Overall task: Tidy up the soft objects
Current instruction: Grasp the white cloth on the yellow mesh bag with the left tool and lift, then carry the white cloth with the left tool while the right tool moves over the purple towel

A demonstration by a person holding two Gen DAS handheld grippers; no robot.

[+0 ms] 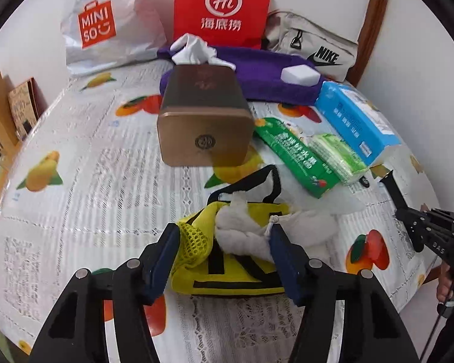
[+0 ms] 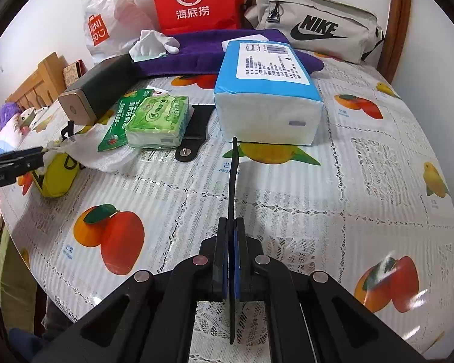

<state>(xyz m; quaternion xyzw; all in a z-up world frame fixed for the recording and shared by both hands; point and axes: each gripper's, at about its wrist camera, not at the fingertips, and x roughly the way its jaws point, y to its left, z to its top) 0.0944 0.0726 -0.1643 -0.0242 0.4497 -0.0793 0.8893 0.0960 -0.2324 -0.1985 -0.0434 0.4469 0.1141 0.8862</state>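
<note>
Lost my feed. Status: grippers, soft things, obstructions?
Left gripper open around white cloth on yellow bag. Right gripper shut on black strap. Tissue box just beyond bag.

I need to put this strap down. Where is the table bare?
Bare cloth lies right of and in front of the blue tissue pack, and left of the brown box. It is crowded between that box, the green packs and the yellow pouch.
</note>
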